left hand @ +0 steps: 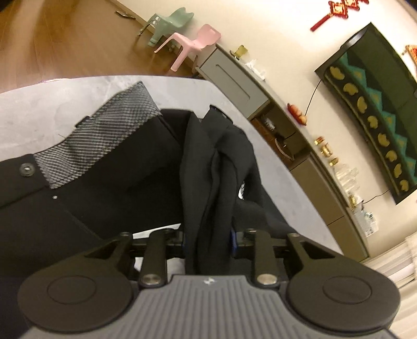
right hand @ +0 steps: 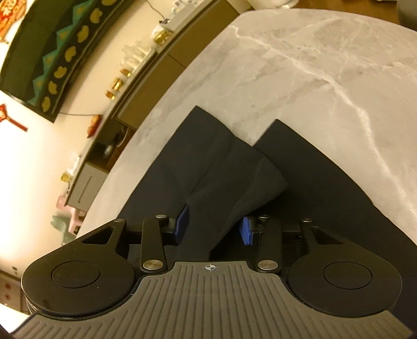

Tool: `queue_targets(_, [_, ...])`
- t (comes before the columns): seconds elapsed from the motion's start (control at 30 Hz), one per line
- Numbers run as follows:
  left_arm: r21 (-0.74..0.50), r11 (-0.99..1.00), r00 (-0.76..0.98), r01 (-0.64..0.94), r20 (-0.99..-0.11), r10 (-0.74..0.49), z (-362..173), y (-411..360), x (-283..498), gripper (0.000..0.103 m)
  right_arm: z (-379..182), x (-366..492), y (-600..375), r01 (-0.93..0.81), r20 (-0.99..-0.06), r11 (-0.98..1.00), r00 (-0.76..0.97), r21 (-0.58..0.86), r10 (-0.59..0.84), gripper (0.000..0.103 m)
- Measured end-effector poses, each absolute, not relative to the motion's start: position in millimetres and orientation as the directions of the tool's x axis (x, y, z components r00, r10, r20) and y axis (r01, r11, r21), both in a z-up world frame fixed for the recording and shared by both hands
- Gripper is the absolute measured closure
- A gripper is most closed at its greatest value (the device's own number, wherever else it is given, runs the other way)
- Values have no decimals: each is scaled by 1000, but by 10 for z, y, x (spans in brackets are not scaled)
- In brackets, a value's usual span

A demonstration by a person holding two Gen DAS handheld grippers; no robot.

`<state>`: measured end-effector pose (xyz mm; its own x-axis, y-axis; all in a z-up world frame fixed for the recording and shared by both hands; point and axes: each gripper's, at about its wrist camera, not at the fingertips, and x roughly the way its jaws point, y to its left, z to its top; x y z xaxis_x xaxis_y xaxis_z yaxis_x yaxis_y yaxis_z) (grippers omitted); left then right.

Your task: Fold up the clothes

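Note:
Black trousers (left hand: pixel 109 187) lie on a grey marble table (left hand: pixel 47 104), waistband end in the left wrist view with a grey striped lining (left hand: pixel 104 130) and a button (left hand: pixel 26 169) showing. My left gripper (left hand: pixel 208 240) is shut on a bunched fold of the black fabric (left hand: pixel 216 169), lifted off the table. In the right wrist view the two trouser legs (right hand: pixel 325 177) spread toward their hems on the table (right hand: pixel 299 65). My right gripper (right hand: pixel 213 226), with blue pads (right hand: pixel 246 230), is shut on a raised fold of the leg fabric (right hand: pixel 234 172).
A long low sideboard (left hand: pixel 299 146) with jars and glasses runs along the wall past the table's edge. A dark framed panel (left hand: pixel 372 104) hangs above it. Pink (left hand: pixel 192 44) and green (left hand: pixel 169 23) small chairs stand on the wooden floor. Bare marble lies beyond the hems.

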<state>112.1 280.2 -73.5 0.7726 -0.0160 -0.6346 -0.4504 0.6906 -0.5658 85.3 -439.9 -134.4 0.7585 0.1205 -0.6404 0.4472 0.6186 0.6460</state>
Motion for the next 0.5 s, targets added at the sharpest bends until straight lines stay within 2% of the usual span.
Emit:
queue_targets(0.03, [-556, 701, 770, -445, -637, -16, -745, 2789, 1155, 99, -1341, 896, -4393, 447, -646, 635, 756, 630, 109, 103])
queue_targets(0.13, [-550, 711, 767, -439, -642, -23, -730, 2811, 1030, 100, -1165, 875, -4429, 440, -607, 659, 794, 610, 32, 103])
queue_targets(0.23, [-550, 713, 763, -435, -645, -33, -700, 2852, 836, 100, -697, 399, -4424, 355, -477, 654, 879, 668, 10, 103])
queue_targets(0.3, [-550, 715, 761, -432, -647, -39, -681, 2879, 707, 99, -537, 15, -4377, 340, -457, 673, 890, 657, -4, 103])
queue_targets(0.33, [-551, 715, 760, -430, -648, -42, -671, 2893, 643, 99, -580, -139, -4369, 358, -478, 676, 879, 645, -10, 103])
queue_targets(0.43, [-551, 718, 757, -426, -652, -51, -641, 2934, 449, 99, -1001, -353, -4344, 472, -623, 644, 782, 602, 9, 103])
queue_targets(0.5, [-551, 719, 754, -424, -654, -57, -622, 2961, 320, 99, -1080, -408, -4320, 487, -645, 661, 764, 571, -6, 103])
